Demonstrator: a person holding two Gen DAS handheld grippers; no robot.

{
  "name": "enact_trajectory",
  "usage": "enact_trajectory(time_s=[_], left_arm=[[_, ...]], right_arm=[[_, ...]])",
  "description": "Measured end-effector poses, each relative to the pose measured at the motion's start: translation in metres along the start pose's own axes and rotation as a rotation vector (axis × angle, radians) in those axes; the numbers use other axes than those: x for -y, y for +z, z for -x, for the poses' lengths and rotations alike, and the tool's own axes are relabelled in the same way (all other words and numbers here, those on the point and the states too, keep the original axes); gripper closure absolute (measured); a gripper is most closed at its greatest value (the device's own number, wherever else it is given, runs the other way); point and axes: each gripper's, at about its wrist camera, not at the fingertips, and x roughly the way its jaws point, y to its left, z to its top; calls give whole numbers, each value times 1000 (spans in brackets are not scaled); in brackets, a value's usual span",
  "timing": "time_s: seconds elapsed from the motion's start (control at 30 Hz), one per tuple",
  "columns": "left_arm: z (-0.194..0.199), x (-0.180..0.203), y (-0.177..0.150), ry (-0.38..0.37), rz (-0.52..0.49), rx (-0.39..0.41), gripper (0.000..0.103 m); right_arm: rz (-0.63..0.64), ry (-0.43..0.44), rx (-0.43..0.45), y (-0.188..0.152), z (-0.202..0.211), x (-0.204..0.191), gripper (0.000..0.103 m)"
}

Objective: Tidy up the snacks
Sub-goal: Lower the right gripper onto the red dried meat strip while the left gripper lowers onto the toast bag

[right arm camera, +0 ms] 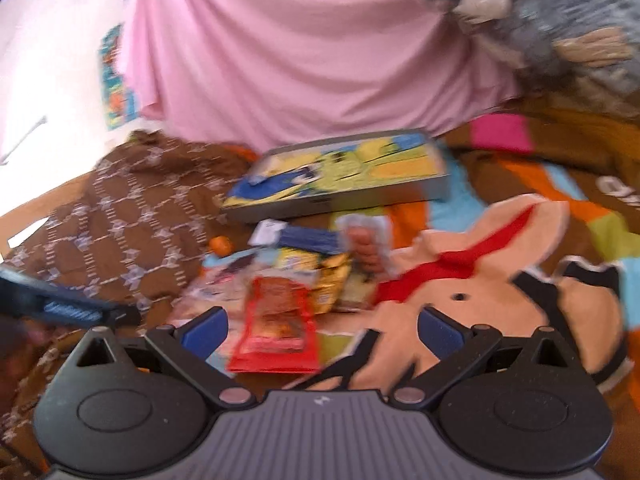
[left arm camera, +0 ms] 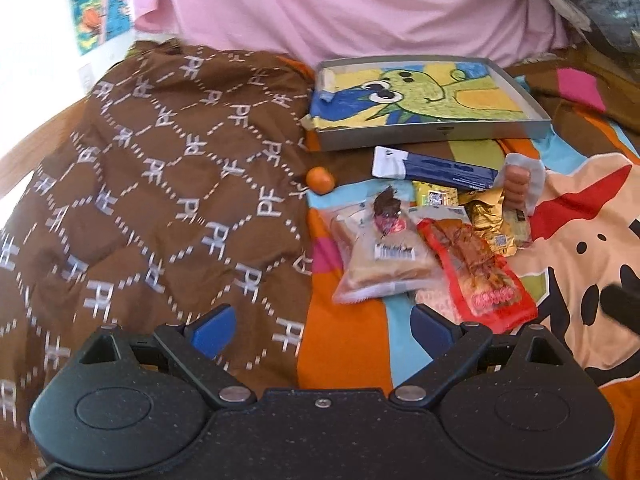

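A pile of snacks lies on a colourful bedspread: a clear bread packet (left arm camera: 380, 256), a red packet (left arm camera: 480, 272), gold wrappers (left arm camera: 486, 210), a yellow packet (left arm camera: 434, 196), a long blue-and-white bar (left arm camera: 434, 168) and a small orange fruit (left arm camera: 320, 180). Behind them sits a shallow grey tray (left arm camera: 432, 132) lined with a cartoon drawing. My left gripper (left arm camera: 320, 328) is open, near the front of the pile. My right gripper (right arm camera: 320, 332) is open too, with the red packet (right arm camera: 276, 332) just beyond its left finger. The right wrist view is blurred; the tray (right arm camera: 340, 204) shows farther back.
A brown patterned quilt (left arm camera: 160, 184) is heaped to the left of the snacks. Pink cloth (left arm camera: 340, 8) hangs behind the tray. A grey bundle of fabric (right arm camera: 560, 20) sits at the far right. The other gripper's dark arm (right arm camera: 60, 308) enters the right wrist view from the left.
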Motion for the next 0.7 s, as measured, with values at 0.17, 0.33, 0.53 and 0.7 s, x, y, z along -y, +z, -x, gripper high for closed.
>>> enact_trajectory(time_s=[0.17, 0.33, 0.53, 0.7], left_arm=[[-19, 3, 18, -16, -78, -8, 8], [-41, 1, 27, -63, -90, -21, 11], [-63, -3, 34, -110, -37, -25, 11], [-81, 0, 50, -134, -25, -44, 11]], right_arm=[[74, 100, -46, 12, -18, -3, 0], [147, 62, -44, 12, -41, -5, 0], [313, 76, -31, 13, -86, -19, 0], [335, 72, -57, 11, -123, -28, 2]])
